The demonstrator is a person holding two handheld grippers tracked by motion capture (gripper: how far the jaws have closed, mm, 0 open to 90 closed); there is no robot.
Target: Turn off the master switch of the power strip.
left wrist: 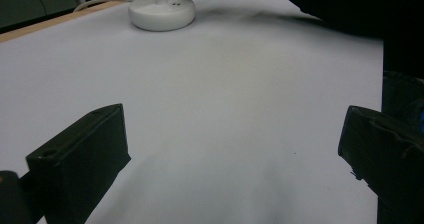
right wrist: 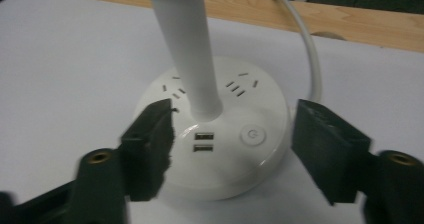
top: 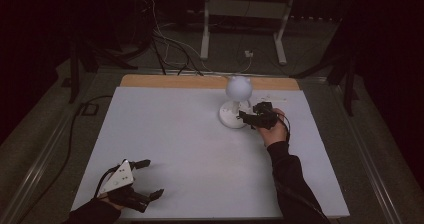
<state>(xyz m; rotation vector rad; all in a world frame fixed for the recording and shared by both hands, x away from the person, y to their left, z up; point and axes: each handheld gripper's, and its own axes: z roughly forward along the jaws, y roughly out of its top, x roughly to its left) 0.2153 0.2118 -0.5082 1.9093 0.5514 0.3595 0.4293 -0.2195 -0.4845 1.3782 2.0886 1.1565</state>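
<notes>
A white desk lamp [top: 235, 104] stood on the white table [top: 165, 134] toward the far edge, at about one o'clock from the table's centre, with its round head atop a slim upright stem and a broad round base [right wrist: 215, 139] below. The right gripper [top: 250, 118] sat just beside the base at its four o'clock, and in the right gripper view its two black jaws stood spread apart on either side of the stem [right wrist: 187, 49], over the front of the base, pinching nothing. That base carried socket slots, two USB ports [right wrist: 202, 141] and a round power button [right wrist: 252, 135], so it was likely the heavy, steadying part; the smooth hard plastic looked slippery, and the thin stem would probably give a narrow, sure place to grasp, though pulling high on it might tip the lamp. A stiff white cord [right wrist: 307, 54] left the base at twelve o'clock and could tug back if the lamp were moved. The left gripper [top: 145, 179] rested near the table's seven o'clock corner, well apart from the lamp, its jaws wide open and empty. The lamp's head was cut off in both gripper views, the room beyond the table was dark, and whether the left jaw brushed the base could not be told
</notes>
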